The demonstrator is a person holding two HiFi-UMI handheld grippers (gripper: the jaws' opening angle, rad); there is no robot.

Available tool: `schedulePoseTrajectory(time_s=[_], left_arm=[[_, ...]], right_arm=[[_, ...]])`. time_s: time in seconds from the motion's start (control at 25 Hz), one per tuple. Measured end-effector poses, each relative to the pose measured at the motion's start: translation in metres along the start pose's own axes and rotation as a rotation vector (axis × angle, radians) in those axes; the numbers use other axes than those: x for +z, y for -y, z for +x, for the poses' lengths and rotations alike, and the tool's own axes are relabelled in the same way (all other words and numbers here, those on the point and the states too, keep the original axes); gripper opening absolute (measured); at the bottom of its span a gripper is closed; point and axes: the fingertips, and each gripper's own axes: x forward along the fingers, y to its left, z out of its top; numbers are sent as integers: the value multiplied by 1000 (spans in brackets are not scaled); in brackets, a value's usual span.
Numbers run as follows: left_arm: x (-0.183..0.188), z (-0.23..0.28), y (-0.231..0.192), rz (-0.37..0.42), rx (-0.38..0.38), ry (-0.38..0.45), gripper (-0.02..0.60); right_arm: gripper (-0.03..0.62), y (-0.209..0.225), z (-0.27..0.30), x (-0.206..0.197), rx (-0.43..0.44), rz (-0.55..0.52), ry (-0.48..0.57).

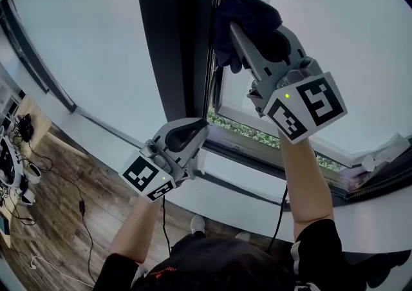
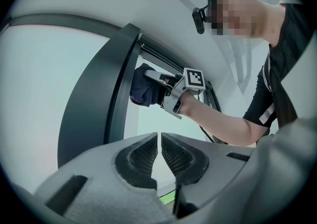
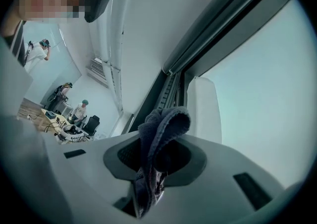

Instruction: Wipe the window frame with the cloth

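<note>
My right gripper [image 1: 241, 22] is raised high and shut on a dark blue cloth [image 1: 248, 16], which presses against the dark upright window frame [image 1: 177, 38] by the sash track. In the right gripper view the cloth [image 3: 161, 141] bunches between the jaws, just below the track [image 3: 173, 89]. My left gripper [image 1: 196, 130] sits lower, near the frame's base, jaws shut with nothing between them. From the left gripper view, the right gripper [image 2: 153, 85] and cloth [image 2: 144, 85] show against the frame [image 2: 94, 94].
A white sill [image 1: 257, 174] runs below the window, with greenery outside. Cables trail over the wooden floor [image 1: 71, 199] at the left, beside a desk with gear [image 1: 16, 148]. Other people stand at a table [image 3: 59, 129] far behind.
</note>
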Motion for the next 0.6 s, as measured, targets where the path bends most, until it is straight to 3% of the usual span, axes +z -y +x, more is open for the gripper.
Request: schedulePoseTrajectory(time_s=[0.36, 0.6], left_arm=[[3, 7, 2, 15, -6, 8, 37], [1, 4, 0, 11, -1, 4, 37]], right_arm=[[81, 16, 11, 37, -20, -62, 61], [81, 18, 15, 37, -22, -34, 72]])
